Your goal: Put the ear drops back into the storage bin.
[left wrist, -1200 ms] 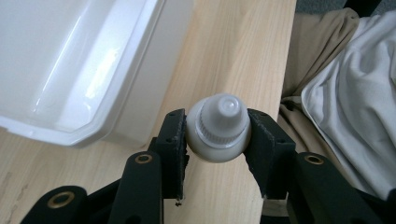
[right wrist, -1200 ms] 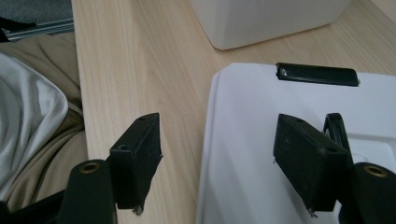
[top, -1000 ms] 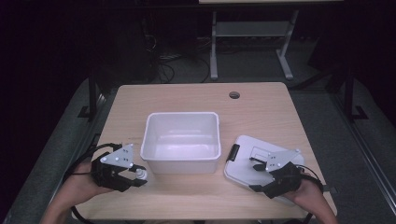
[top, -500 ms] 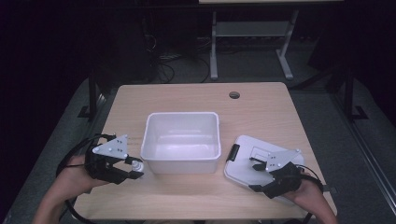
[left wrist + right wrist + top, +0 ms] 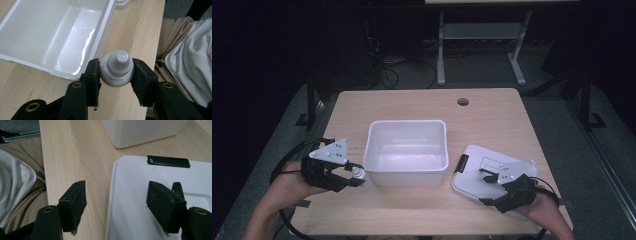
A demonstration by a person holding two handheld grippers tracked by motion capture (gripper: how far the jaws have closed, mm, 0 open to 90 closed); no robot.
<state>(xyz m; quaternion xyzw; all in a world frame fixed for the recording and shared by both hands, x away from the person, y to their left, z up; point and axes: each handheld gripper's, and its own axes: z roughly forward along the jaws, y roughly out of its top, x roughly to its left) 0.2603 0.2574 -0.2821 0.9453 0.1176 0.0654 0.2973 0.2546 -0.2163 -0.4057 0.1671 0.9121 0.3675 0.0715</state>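
Just off the left wall of the white bin (image 5: 408,151), low over the table's near edge, a small white bottle (image 5: 117,68) with a ribbed screw cap sits clamped in the left gripper (image 5: 354,175); the two black pads (image 5: 94,75) press on its shoulder from either side, cap pointing away from the hand. In the left gripper view the bottle appears clear of the table (image 5: 412,102), beside the bin rim rather than over it. Judgement on handling: looks like a light, hard plastic bottle, smooth and rounded, so prone to twist or squirt out of flat pads if squeezed off-centre; the present hold, across the widest part just below the cap ridges, seems the sound place, since the ridges give a slight stop against slipping forward. Probably not fragile, though I cannot tell whether it holds liquid. The bin itself is empty, glossy inside, thin-walled. To its right lies the bin's flat white lid (image 5: 477,172) with a black clip (image 5: 168,161) on its near edge, top face up. The right gripper (image 5: 492,189) rests over that lid with jaws standing wide apart, nothing between them; one jaw is above the lid, the other above bare wood. Count: one bottle, one bin, one lid, one clip seen plainly, two grippers, one table with one round cable hole (image 5: 463,101) at its far side.
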